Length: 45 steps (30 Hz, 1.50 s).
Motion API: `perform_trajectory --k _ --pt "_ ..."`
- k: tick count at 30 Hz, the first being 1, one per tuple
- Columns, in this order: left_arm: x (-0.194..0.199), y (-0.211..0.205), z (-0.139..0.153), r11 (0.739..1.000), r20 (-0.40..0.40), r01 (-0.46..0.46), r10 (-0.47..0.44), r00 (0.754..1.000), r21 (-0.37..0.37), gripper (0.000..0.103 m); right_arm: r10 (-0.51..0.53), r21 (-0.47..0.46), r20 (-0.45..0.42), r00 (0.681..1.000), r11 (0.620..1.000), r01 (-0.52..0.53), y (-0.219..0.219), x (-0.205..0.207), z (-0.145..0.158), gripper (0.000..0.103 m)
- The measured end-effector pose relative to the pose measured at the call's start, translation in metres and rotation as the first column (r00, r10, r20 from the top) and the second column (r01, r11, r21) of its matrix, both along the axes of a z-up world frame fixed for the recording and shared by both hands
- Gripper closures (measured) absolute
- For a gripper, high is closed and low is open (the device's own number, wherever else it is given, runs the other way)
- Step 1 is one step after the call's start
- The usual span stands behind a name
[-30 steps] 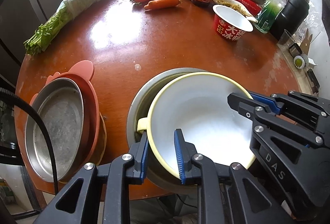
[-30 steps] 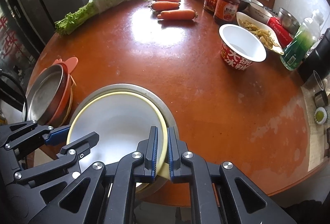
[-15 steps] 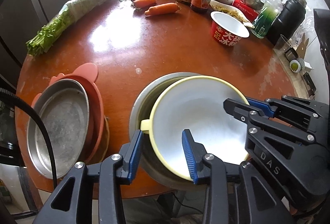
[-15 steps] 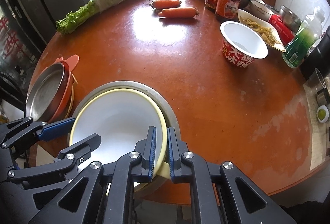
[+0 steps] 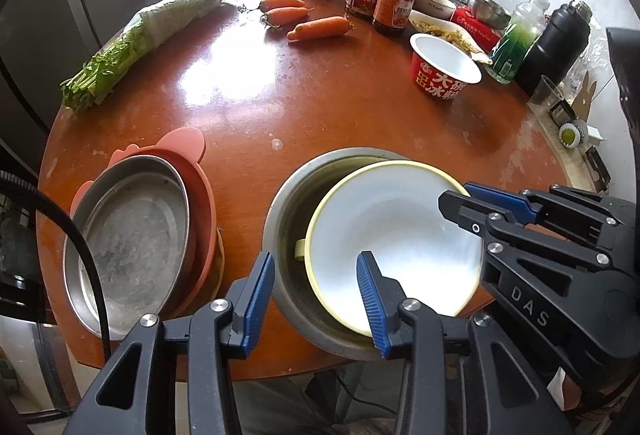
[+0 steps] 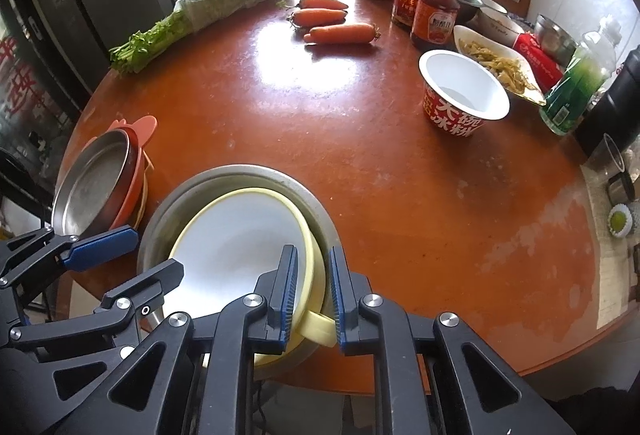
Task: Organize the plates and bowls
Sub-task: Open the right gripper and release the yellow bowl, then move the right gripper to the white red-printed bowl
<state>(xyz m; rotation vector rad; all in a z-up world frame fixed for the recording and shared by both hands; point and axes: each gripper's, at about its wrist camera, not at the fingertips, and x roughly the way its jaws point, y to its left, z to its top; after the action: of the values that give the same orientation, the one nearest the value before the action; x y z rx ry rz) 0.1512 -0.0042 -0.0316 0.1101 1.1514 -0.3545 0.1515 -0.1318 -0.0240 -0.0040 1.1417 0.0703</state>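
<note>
The yellow-rimmed bowl (image 5: 390,231) sits tilted inside the larger metal bowl (image 5: 288,203), its white inside facing up and toward the left side, its right edge lifted. It is round, so its only clear direction comes from its 2 small yellow handles: one (image 5: 299,249) points left into the metal bowl, the other (image 6: 318,329) points back toward the right wrist camera. The bowl is glossy white inside with a pale yellow rim and outer wall, and bare of food. The metal bowl is dull grey and stands near the front edge of the round red-brown desk (image 5: 340,103).

The right hand-held gripper (image 6: 310,295) has its 2 blue-padded fingers narrowly parted across the bowl's near rim, 1 finger inside the bowl and 1 outside it, with the handle between them; whether the pads actually press the rim I cannot tell. The left hand-held gripper (image 5: 316,299) is wide open and holds nothing (its right finger hangs over the white inside, its left finger outside the metal bowl's wall).

To the left, near the desk's edge, a metal plate (image 5: 128,251) lies stacked in a pink plate with ears (image 5: 188,151). Farther back lie 3 carrots (image 5: 318,27), a bag of greens (image 5: 160,31) and a red paper cup (image 5: 444,69).
</note>
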Motion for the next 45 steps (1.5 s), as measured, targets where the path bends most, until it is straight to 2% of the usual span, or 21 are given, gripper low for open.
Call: perform_trajectory --k 9,16,20,26,27,31,34,39,40,45 --pt "-0.005 0.002 0.013 0.998 0.045 0.013 -0.010 0.999 -0.058 0.060 -0.015 0.004 0.024 1.000 1.000 0.015 -0.005 -0.004 0.012 0.086" --pt "-0.012 0.009 0.035 0.991 0.114 0.004 0.011 0.993 -0.134 0.060 -0.015 0.025 0.068 0.998 1.000 0.013 -0.006 -0.014 0.034 0.079" --pt "-0.017 0.012 0.054 0.985 0.179 0.008 0.023 0.984 -0.171 0.049 -0.015 0.065 0.129 0.992 0.998 0.006 -0.008 -0.025 0.057 0.074" --pt "-0.021 0.002 0.086 0.982 0.274 0.038 0.014 0.962 -0.186 0.045 -0.040 0.097 0.257 0.966 0.995 0.016 -0.017 -0.045 0.101 0.070" --pt "-0.020 -0.002 0.092 0.983 0.293 0.042 0.013 0.956 -0.179 0.044 -0.047 0.097 0.285 0.957 0.995 0.020 -0.020 -0.048 0.110 0.068" --pt "-0.012 -0.016 0.111 0.991 0.365 0.028 0.022 0.931 -0.132 0.037 -0.066 0.092 0.357 0.932 0.995 0.035 -0.029 -0.054 0.132 0.053" --pt "-0.003 -0.026 0.123 0.993 0.401 0.023 0.027 0.916 -0.118 0.035 -0.098 0.074 0.395 0.913 0.994 0.075 -0.040 -0.054 0.145 0.050" --pt "0.017 -0.047 0.135 0.993 0.417 0.033 0.016 0.909 -0.110 0.030 -0.147 0.060 0.425 0.893 0.989 0.135 -0.061 -0.046 0.154 0.048" --pt "0.023 -0.053 0.135 0.995 0.415 0.033 0.010 0.910 -0.095 0.027 -0.160 0.062 0.427 0.890 0.987 0.148 -0.067 -0.043 0.154 0.048" --pt "0.046 -0.077 0.122 0.998 0.385 0.027 -0.003 0.923 -0.057 0.027 -0.214 0.066 0.410 0.887 0.977 0.205 -0.093 -0.025 0.146 0.046"
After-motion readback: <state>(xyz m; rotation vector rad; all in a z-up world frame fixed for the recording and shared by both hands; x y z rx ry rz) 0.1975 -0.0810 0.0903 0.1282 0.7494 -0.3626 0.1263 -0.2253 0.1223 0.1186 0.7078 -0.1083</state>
